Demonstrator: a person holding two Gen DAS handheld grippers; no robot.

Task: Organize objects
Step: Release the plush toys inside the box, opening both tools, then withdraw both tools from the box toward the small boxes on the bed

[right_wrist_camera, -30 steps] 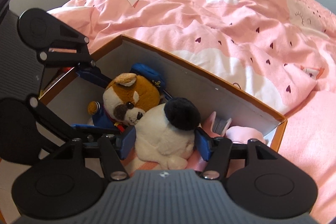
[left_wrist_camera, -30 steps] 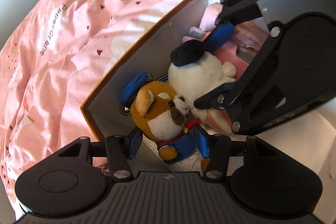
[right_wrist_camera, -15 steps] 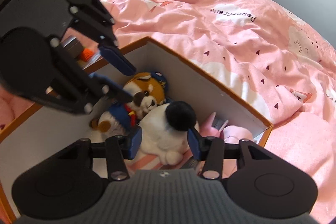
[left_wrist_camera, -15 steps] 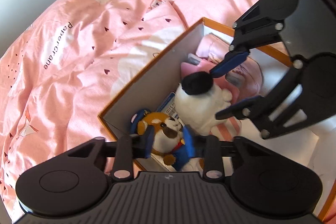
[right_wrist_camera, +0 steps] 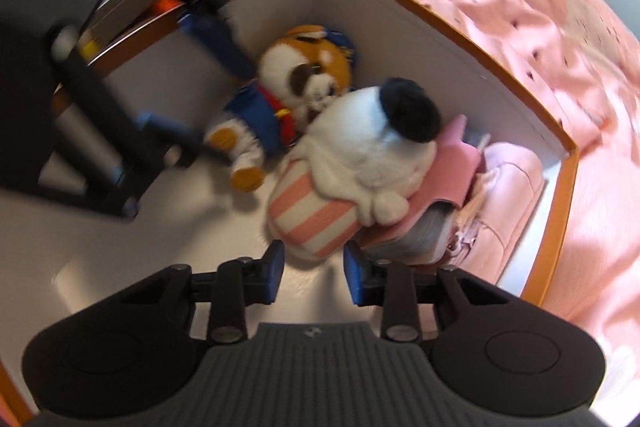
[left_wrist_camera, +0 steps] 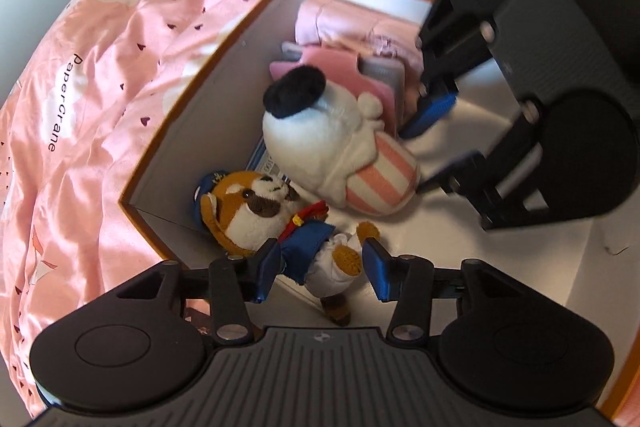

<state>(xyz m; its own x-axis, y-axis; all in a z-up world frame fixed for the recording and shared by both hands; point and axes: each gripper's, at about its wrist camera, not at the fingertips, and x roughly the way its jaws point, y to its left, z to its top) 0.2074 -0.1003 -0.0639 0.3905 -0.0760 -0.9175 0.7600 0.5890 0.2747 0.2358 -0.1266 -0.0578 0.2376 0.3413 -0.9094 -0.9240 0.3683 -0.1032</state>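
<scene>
Box (left_wrist_camera: 208,95): orange-rimmed, white inside, lying on a pink bedspread (left_wrist_camera: 100,75) printed with small hearts and the word "PaperCrane"; everything below is placed by this box.
Fox plush (left_wrist_camera: 260,211): brown and white, blue cap, blue jacket, red scarf; lying on the box floor in the corner where two walls meet; its head towards the corner, its legs towards the open middle of the box.
White plush (left_wrist_camera: 320,139): black ear, pink-and-white striped lower body; lying on the box floor along the same long wall as the fox plush, just beside it and touching its head in the right wrist view.
Pink book (right_wrist_camera: 448,163): under the head end of the white plush, further along that wall.
Pink bag (right_wrist_camera: 508,195): in the far corner of the box, beyond the pink book, against the end wall.
Left gripper (left_wrist_camera: 320,267): over the box near the fox plush's corner, pointing steeply down; jaws opening; the fox plush's body and legs show between the blue pads, but the pads stand clear of it.
Right gripper (right_wrist_camera: 314,271): over the box floor at the striped end of the white plush; jaws closing; the plush lies just ahead of the fingertips, nothing pinched between them.
Picture quality: right wrist view blurred by motion.
</scene>
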